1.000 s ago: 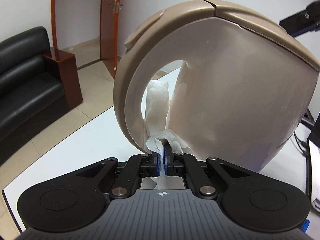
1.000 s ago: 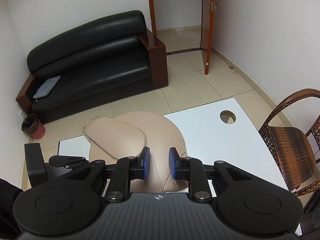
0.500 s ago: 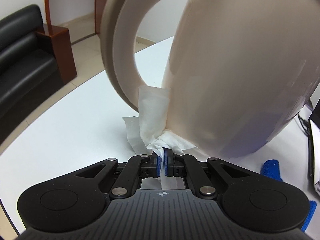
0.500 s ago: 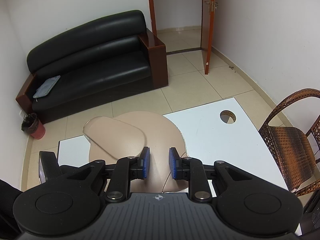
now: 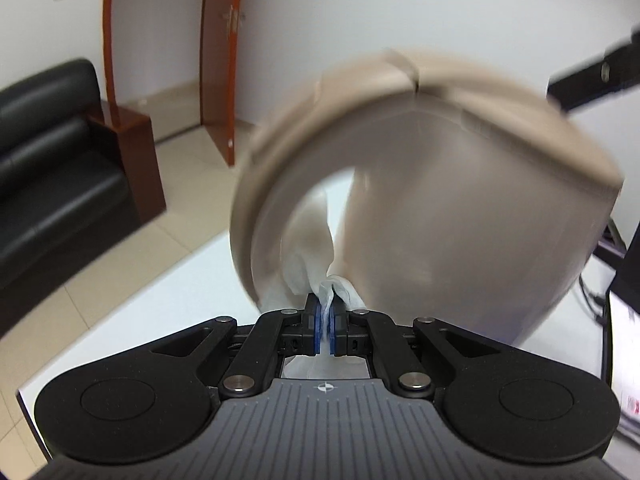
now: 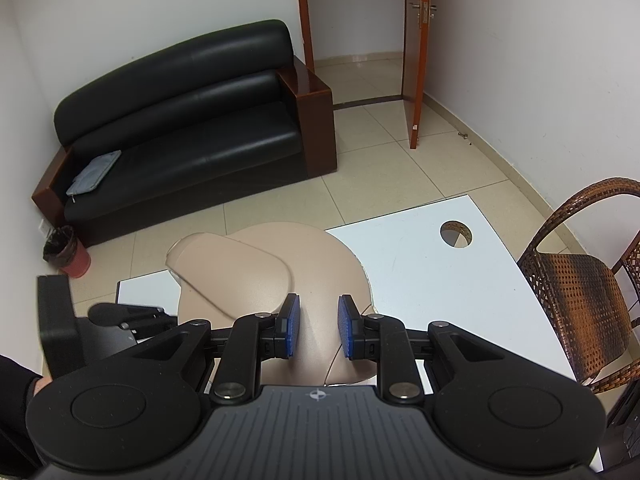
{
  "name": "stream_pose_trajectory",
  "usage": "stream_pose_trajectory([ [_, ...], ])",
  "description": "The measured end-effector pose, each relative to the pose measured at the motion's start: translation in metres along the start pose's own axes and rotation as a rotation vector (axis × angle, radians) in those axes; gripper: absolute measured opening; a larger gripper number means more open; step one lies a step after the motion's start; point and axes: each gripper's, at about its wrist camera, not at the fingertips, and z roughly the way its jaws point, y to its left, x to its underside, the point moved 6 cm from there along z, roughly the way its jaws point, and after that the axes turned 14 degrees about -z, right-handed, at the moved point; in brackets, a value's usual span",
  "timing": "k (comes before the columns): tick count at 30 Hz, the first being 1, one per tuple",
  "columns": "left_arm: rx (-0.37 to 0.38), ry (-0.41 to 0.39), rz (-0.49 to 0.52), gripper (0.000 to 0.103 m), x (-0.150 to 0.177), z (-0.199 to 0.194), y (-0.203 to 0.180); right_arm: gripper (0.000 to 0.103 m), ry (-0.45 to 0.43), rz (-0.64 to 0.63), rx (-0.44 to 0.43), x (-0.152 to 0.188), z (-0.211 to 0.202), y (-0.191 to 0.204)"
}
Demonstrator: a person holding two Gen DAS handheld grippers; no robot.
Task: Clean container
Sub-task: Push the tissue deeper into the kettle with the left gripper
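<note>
The left gripper (image 5: pixel 325 312) was pressed together on a crumpled white paper tissue (image 5: pixel 310 258), its blue pads (image 5: pixel 318 320) nearly touching. The tissue went up from the fingertips into the round opening of the handle of the beige plastic kettle-shaped container (image 5: pixel 460 220), which filled the view just ahead of the claw and looked blurred. No brand or writing could be read on it.

The right gripper (image 6: pixel 318 330) stood with a narrow gap between its blue pads (image 6: pixel 292 330) and held nothing. The container's beige lid (image 6: pixel 240 268) lay directly under and ahead of its fingers; whether they touched it I cannot tell. The white table (image 6: pixel 432 264) extended ahead to the right.
</note>
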Motion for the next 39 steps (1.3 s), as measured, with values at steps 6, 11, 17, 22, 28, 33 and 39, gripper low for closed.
stream_pose_trajectory([
  [6,0.030,-0.126,0.005,0.003,-0.022,-0.015,-0.015,0.023,0.000,0.004,0.002,0.000,-0.001,0.001],
  [11,0.012,-0.150,-0.064,0.005,-0.021,-0.015,-0.017,0.023,-0.004,0.007,0.002,0.001,-0.001,0.002],
  [17,0.005,-0.099,-0.213,0.005,-0.011,-0.018,-0.013,0.023,-0.011,0.010,0.003,0.003,-0.001,0.002],
  [22,0.010,-0.038,-0.354,0.005,0.002,-0.016,-0.007,0.023,-0.014,0.008,0.003,0.004,-0.001,0.002],
  [28,0.013,-0.006,-0.385,0.005,0.017,-0.015,-0.010,0.023,-0.017,0.010,0.003,0.004,-0.001,0.002],
  [33,0.001,-0.016,-0.326,0.005,0.018,-0.015,-0.013,0.023,-0.018,0.011,0.004,0.004,-0.001,0.002],
  [39,-0.038,-0.082,-0.150,0.005,0.012,-0.021,-0.024,0.023,-0.020,0.011,0.004,0.004,-0.002,0.002],
])
